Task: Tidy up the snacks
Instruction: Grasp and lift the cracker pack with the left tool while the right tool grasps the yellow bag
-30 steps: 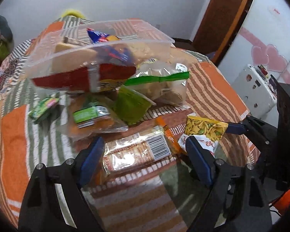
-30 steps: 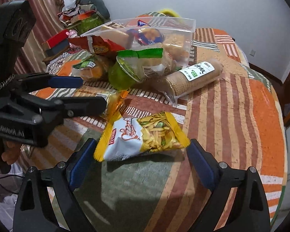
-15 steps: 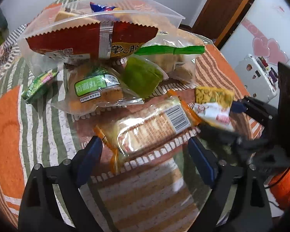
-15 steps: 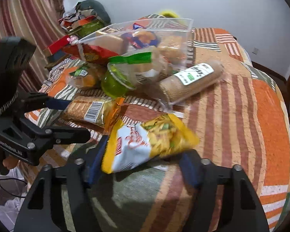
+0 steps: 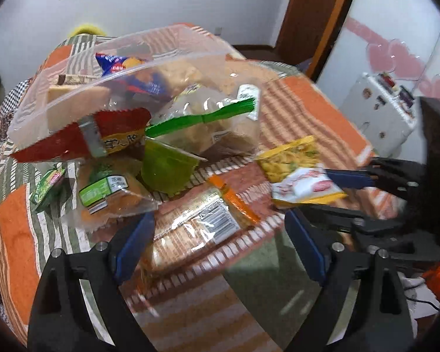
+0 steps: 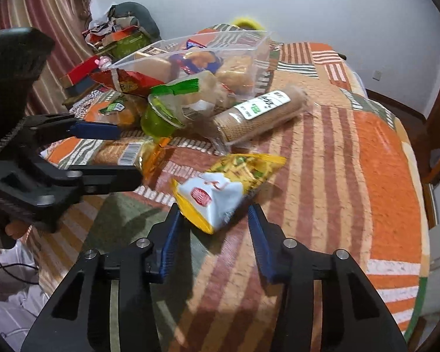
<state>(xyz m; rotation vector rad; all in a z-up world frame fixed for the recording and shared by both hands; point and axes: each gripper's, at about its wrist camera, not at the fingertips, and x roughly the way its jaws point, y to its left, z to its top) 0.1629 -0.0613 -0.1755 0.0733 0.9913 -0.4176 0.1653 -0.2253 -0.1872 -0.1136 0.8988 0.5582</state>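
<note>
A yellow and white snack bag [image 6: 220, 190] hangs tilted with its lower end between my right gripper's [image 6: 214, 228] blue pads; the jaws are closing and press on it. In the left wrist view that bag [image 5: 296, 173] sits at the right gripper's [image 5: 322, 193] tips. My left gripper [image 5: 220, 246] stands open around a clear-wrapped cracker pack [image 5: 190, 228] with orange ends, lying on the cloth. A clear plastic bin [image 5: 132, 58] behind holds several snacks.
In front of the bin lie a red pack [image 5: 73, 140], a green jelly cup [image 5: 164, 167], a wrapped bun [image 5: 111, 193] and a green-sealed bag [image 5: 208, 126]. A biscuit roll [image 6: 261, 111] lies to the right. The striped tablecloth [image 6: 366, 176] ends at a rounded edge.
My right jaws have come together from wide open onto the yellow snack bag, which has tipped up off the cloth. My left gripper stayed open over the cracker pack, shifting slightly.
</note>
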